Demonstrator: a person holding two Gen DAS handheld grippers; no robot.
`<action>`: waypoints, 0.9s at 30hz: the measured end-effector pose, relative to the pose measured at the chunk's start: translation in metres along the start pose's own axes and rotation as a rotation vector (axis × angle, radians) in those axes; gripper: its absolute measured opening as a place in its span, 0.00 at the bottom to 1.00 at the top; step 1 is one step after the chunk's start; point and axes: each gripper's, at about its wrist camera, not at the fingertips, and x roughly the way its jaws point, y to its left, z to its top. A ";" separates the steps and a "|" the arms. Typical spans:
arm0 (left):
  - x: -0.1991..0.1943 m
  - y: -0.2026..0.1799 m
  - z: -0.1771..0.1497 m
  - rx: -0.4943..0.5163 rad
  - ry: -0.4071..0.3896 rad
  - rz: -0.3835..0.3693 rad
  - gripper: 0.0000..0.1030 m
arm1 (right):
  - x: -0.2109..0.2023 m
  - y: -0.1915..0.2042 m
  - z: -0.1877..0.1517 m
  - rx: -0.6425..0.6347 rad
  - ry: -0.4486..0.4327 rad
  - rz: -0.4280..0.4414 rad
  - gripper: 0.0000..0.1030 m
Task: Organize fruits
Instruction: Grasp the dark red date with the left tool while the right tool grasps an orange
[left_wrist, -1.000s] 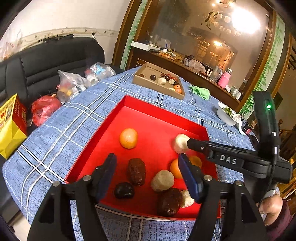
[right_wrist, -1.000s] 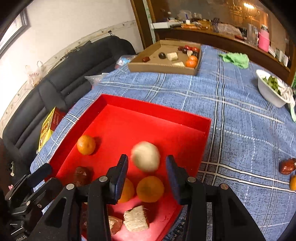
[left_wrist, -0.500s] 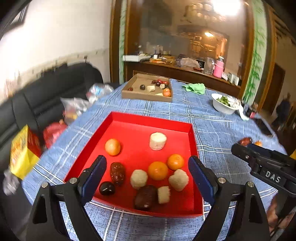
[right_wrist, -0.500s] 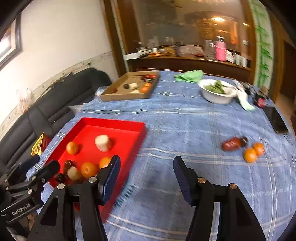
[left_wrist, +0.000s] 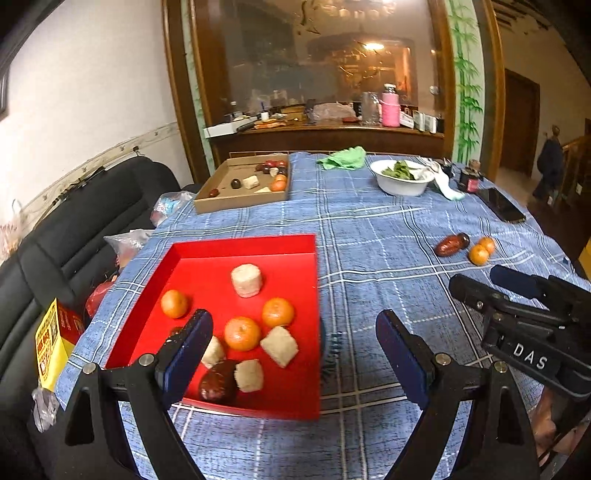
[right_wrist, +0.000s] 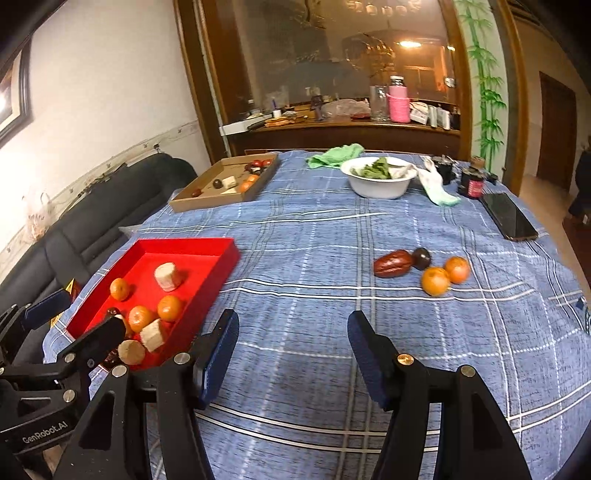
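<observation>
Fruits still loose on the cloth made a small cluster on the right side of the table: a long reddish-brown date, a round dark fruit touching its right end, and two small oranges side by side just nearer and to the right. The date lay flat with its long axis running left to right, tilted slightly away at the right end, so a good pick would likely close across its narrow waist, not end to end. The oranges, being round, favoured no direction, but they touched each other, so taking the outer one first looked safer. The right gripper hung over bare cloth, well short of the cluster, jaws apart and just opened wider with nothing between them. The left gripper, also spread and empty, straddled the right wall of the red tray, which sat at near left holding oranges, pale chunks and dark fruit.
</observation>
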 end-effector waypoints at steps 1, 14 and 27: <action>0.001 -0.003 0.000 0.006 0.005 -0.005 0.87 | -0.001 -0.005 -0.001 0.007 0.000 -0.004 0.64; 0.021 -0.025 -0.008 0.023 0.091 -0.137 0.87 | 0.003 -0.036 -0.010 0.008 0.014 -0.146 0.64; 0.039 -0.040 -0.008 0.006 0.163 -0.272 0.88 | -0.004 -0.058 0.003 -0.014 -0.013 -0.261 0.64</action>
